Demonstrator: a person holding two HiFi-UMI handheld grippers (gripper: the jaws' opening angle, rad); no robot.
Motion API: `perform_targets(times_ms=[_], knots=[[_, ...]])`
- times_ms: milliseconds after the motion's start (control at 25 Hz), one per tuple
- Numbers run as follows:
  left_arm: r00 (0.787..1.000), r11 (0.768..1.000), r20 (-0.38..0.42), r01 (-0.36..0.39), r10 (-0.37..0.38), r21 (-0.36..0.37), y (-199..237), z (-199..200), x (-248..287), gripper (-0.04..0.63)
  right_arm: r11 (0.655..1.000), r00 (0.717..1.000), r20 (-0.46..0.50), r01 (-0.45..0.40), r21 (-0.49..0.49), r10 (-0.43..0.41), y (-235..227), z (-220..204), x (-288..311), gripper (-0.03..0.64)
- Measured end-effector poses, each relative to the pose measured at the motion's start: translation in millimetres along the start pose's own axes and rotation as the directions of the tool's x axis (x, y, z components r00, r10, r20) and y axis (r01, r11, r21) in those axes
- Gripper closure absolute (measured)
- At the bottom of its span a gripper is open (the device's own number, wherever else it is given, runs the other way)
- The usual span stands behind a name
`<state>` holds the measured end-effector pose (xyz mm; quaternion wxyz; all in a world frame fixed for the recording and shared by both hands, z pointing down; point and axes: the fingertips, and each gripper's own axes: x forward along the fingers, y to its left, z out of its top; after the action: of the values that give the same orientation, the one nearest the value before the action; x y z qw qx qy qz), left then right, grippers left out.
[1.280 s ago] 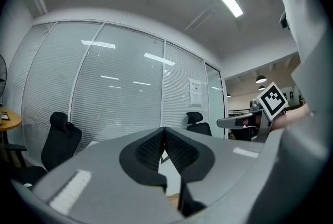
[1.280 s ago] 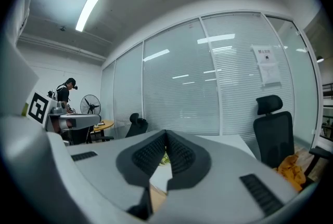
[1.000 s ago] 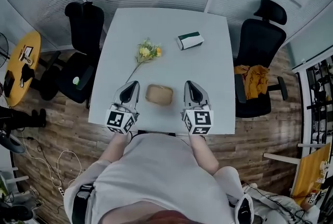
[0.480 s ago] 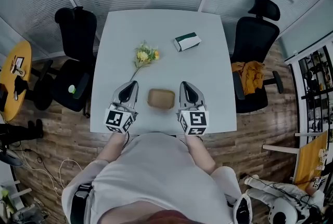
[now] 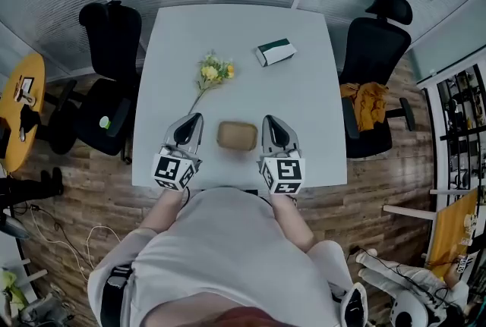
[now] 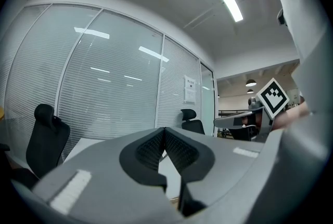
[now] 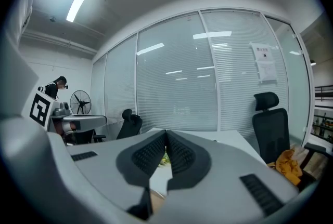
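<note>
The left gripper (image 5: 190,121) and right gripper (image 5: 270,121), jaws pressed together and empty, flank what looks like a brown pouch (image 5: 237,135) on the white table (image 5: 304,98).

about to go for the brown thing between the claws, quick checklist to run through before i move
1. Left claw empty: ok. Its jaws are together with nothing between them.
2. Right claw empty: ok. Its jaws are together with nothing between them.
3. Claws open for a grasp: not ok. Both are shut.
4. Brown container free: ok. It lies on the table between the claws, and neither seems to touch it in the head view.
5. Flowers and green-and-white box out of the way: ok. Both lie farther up the table.
6. Height of the claws over the table: cannot tell.
</note>
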<state>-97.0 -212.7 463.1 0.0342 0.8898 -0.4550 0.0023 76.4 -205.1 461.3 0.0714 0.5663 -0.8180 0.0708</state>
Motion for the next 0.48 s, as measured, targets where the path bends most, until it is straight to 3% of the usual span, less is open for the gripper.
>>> perform_targets(times_ms=[480], knots=[[0.999,0.999,-0.051,-0.023,0.021,-0.035,-10.4,-22.6,-13.0,0.584,0.999,0.998,-0.06,-0.021,0.03,0.023,4.8,-31.1,-11.8,0.607]])
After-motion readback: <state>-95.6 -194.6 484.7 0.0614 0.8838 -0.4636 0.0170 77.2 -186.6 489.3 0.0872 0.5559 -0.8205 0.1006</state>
